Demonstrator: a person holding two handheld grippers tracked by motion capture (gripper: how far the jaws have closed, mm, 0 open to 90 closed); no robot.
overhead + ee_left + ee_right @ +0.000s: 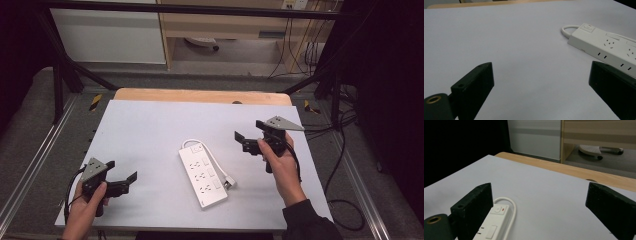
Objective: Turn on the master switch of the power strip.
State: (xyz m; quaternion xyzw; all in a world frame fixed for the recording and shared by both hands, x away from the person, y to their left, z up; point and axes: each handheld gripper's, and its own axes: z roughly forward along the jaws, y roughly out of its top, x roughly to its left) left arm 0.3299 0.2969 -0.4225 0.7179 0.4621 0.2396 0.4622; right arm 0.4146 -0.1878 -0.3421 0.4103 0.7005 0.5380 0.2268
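White power strip (202,175) lying flat at mid-table on the pale sheet (145,130), cord (218,165) looped along its right side. Left gripper (125,176) and right gripper (240,136) spread wide, empty, flanking it. Likely snags: catching the loose cord, or nudging the strip askew while closing in.

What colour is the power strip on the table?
White, cord included; the power strip shows best in the high view.
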